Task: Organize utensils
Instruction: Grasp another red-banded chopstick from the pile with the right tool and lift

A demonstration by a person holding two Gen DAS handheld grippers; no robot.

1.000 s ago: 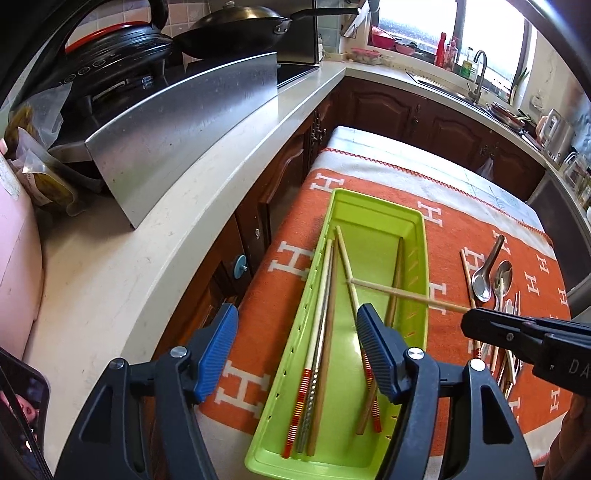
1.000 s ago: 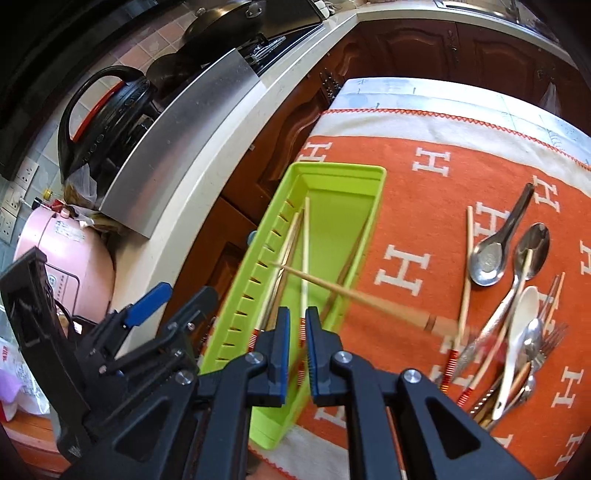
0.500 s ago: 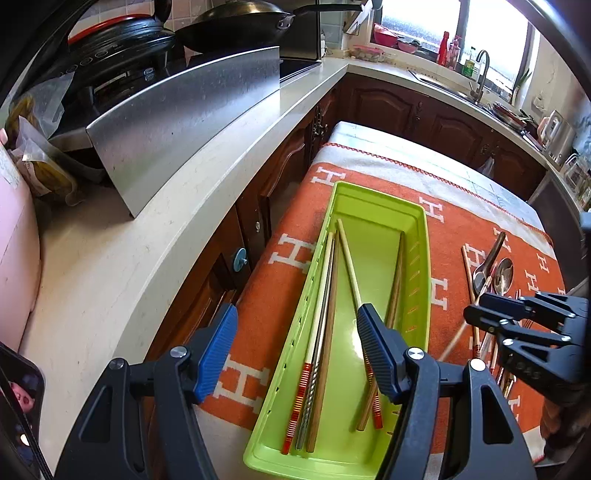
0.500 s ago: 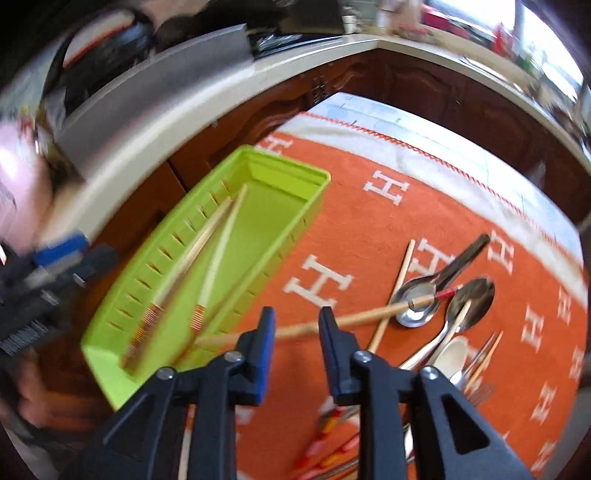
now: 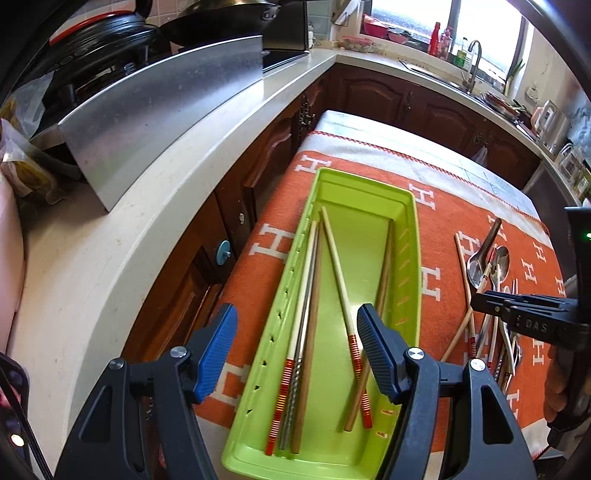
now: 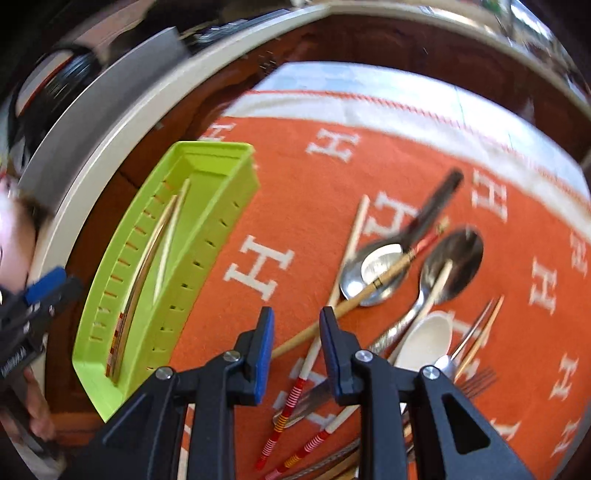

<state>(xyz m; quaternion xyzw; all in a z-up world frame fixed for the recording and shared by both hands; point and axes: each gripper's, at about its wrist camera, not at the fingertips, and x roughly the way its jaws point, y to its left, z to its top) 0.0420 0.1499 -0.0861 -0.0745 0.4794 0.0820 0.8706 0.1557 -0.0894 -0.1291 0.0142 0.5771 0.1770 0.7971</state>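
A lime green tray lies lengthwise on the orange cloth and holds several chopsticks. My left gripper hovers open over the tray's near end, touching nothing. My right gripper stands open low over the utensil pile to the right of the tray. A plain wooden chopstick lies loose beneath its fingertips, slanting up onto a metal spoon; the pads do not press it. The pile also has a second metal spoon, a white spoon, a fork and red-banded chopsticks.
A pale countertop with a steel splash guard and a wok runs along the left. Dark wooden cabinets stand behind the table. A hand holds the right gripper.
My right gripper swung the wooden chopstick from above the tray over to the pile, came lower, opened and let it go. The left gripper stayed put.
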